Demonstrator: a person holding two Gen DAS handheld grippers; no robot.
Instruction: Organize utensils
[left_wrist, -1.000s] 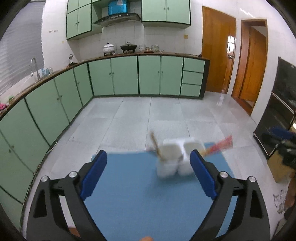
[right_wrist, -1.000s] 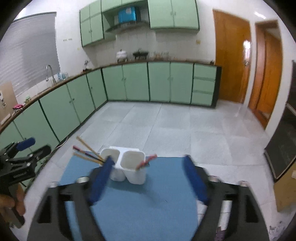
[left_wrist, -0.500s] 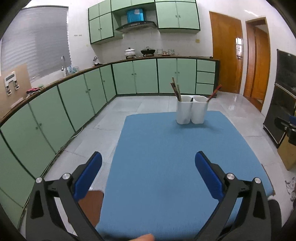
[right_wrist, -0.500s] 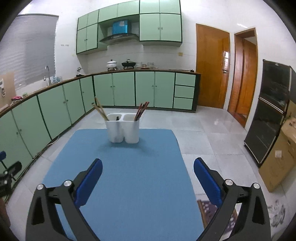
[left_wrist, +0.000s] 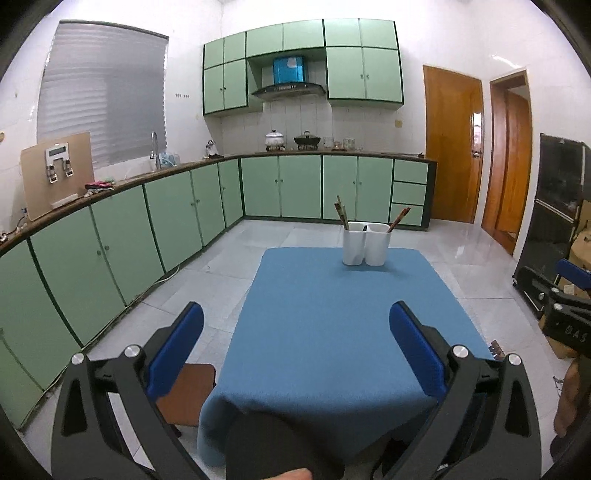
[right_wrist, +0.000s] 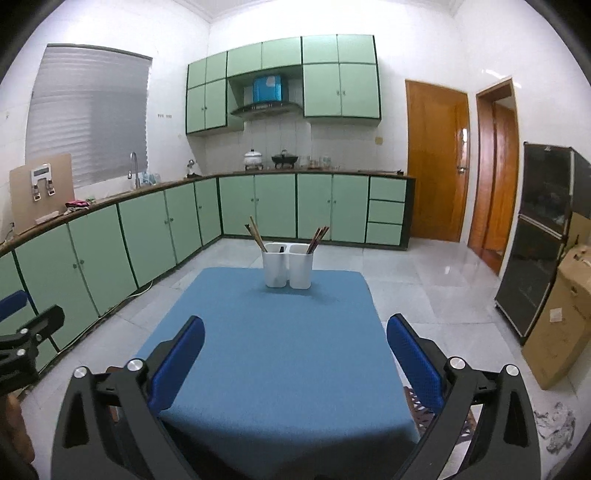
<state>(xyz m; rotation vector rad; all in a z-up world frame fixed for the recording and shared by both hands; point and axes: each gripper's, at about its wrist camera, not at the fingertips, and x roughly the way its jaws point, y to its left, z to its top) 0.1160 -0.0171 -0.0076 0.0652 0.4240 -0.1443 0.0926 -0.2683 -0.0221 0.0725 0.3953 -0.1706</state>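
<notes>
holder (right_wrist: 288, 266) upper-centre of frame, far worktop (right_wrist: 280, 354) end | chopsticks (right_wrist: 317, 239) lean upright in both cups | left gripper (left_wrist: 295, 343), right gripper (right_wrist: 294, 350): fingers wide apart, empty | both well short; neither clearly nearer

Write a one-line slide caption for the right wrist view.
Open right gripper faces a white two-cup holder with chopsticks on the blue table.

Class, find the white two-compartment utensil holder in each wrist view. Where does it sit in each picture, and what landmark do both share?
Left wrist: white utensil holder, right of centre, at the blue tablecloth's far edge.
Right wrist: holder at centre, same far edge.
Shared landmark: the blue range hood.
</notes>
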